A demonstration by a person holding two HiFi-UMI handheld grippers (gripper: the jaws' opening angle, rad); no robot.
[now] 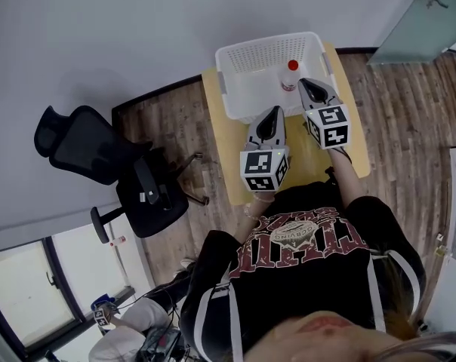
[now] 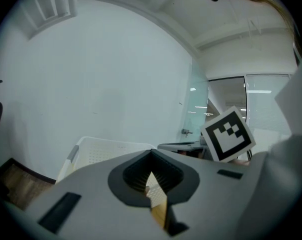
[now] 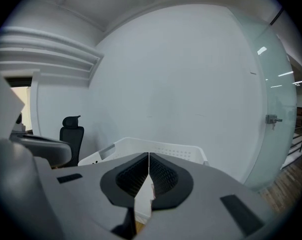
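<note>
Wood-plank floor [image 1: 409, 111] and a plain pale wall [image 1: 100, 36] frame a small yellow bench [image 1: 232, 153]. Over it the left claw [image 1: 272, 111] hangs with its jaws pressed together at the tips, nothing between them, just short of the near rim of a white perforated basket [image 1: 235, 51]. The right claw [image 1: 306, 83], pressed shut and empty too, reaches over that same rim, just beside a small bottle [image 1: 290, 75] with a red cap that stands inside the basket near its right wall.

Only the head view shows the bottle plainly. In the left gripper view the left claw [image 2: 151, 155] hides most of the basket [image 2: 98, 151], and the right claw's marker cube shows to the basket's right. In the right gripper view the right claw [image 3: 149, 156] covers the basket's [image 3: 158, 146] inside, so only the far rim shows.

Left of the basket stands a black office chair [image 1: 100, 153], seen also in the right gripper view [image 3: 71, 134]. Right of the basket is a glass door [image 1: 420, 21].
</note>
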